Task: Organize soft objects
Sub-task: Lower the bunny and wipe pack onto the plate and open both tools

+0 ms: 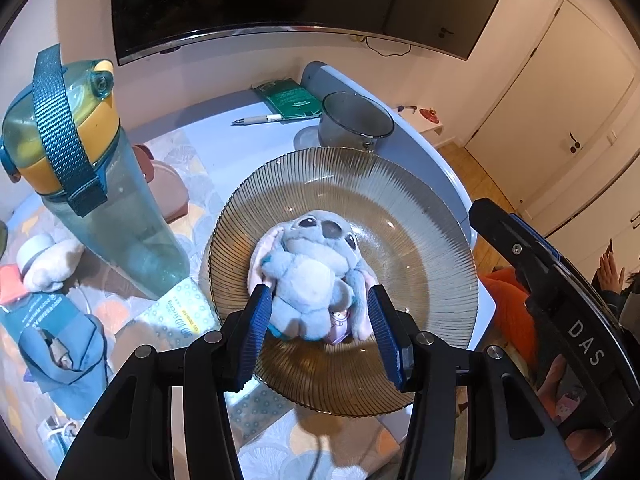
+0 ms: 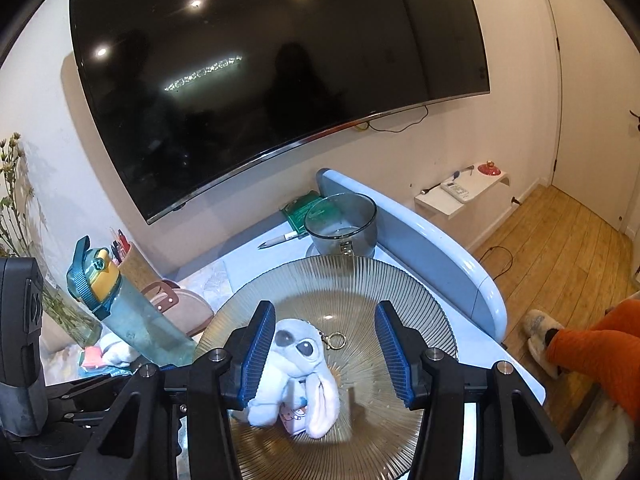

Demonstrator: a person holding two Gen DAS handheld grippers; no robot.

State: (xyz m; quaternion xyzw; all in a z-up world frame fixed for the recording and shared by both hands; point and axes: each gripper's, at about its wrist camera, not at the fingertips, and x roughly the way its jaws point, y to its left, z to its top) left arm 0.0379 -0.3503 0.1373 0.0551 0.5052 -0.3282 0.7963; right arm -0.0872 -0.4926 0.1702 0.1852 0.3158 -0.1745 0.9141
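Note:
A blue-grey plush toy (image 1: 308,276) with pink ears lies on its back in the ribbed glass plate (image 1: 400,200). My left gripper (image 1: 318,300) is open, its blue pads on either side of the plush, close to it. In the right wrist view the plush (image 2: 296,372) with its gold keyring lies on the plate (image 2: 400,292), against the left pad. My right gripper (image 2: 326,320) is open above the plate. A second white plush (image 1: 52,264) lies at the far left behind the bottle.
A tall teal water bottle (image 1: 100,184) with yellow lid stands left of the plate. A glass jar (image 1: 354,120), a pen (image 1: 258,119) and a green packet (image 1: 292,98) sit behind. A blue cloth pouch (image 1: 60,344) and a tissue pack (image 1: 180,312) lie front left. The table edge runs right.

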